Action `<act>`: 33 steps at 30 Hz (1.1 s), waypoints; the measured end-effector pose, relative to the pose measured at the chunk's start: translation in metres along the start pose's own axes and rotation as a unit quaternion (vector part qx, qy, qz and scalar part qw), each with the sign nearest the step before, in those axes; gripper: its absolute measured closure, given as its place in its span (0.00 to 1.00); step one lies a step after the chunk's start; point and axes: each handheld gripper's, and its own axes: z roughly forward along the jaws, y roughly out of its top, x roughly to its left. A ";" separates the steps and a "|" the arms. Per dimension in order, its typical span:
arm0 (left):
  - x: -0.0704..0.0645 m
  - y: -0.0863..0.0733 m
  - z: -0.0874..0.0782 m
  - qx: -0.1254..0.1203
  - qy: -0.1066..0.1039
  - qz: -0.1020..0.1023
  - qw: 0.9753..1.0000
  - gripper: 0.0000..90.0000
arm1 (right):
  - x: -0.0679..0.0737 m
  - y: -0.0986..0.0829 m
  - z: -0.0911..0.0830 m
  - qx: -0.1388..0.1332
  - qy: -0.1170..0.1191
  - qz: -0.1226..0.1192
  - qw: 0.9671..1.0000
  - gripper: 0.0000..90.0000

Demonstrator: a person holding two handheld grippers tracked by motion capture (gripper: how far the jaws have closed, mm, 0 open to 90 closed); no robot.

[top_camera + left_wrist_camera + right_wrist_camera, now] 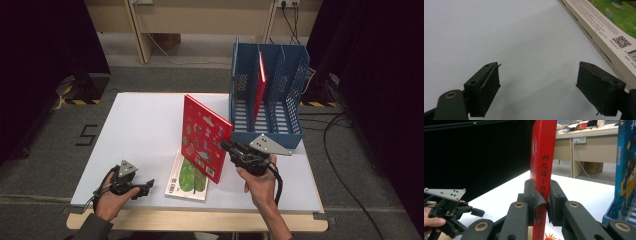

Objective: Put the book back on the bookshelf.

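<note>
A red picture book (205, 135) stands upright near the middle of the white table (145, 125). My right gripper (225, 146) is shut on its right edge. In the right gripper view both jaws of that gripper (541, 192) clamp the red spine (545, 150). Just beneath it a green-covered book (189, 179) lies flat, barcode towards the front. My left gripper (147, 186) rests low at the front left, open and holding nothing. Between its jaws (537, 87) there is bare table, and the green book (609, 22) lies off to the upper right.
A blue slotted file rack (267, 135) stands at the back right of the table, close behind the right gripper. Another red book (260, 85) stands in its middle slot. A blue illustrated cover (625, 170) shows at the right edge of the right gripper view.
</note>
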 end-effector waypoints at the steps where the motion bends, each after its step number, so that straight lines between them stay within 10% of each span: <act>1: 0.000 0.000 0.000 0.000 0.000 0.000 1.000 0.20 | 0.000 0.000 0.000 0.000 0.000 0.000 1.000 0.88; 33: 0.005 -0.003 0.005 0.017 0.004 0.000 1.000 0.19 | 0.020 -0.024 0.040 0.015 0.013 -0.017 1.000 0.84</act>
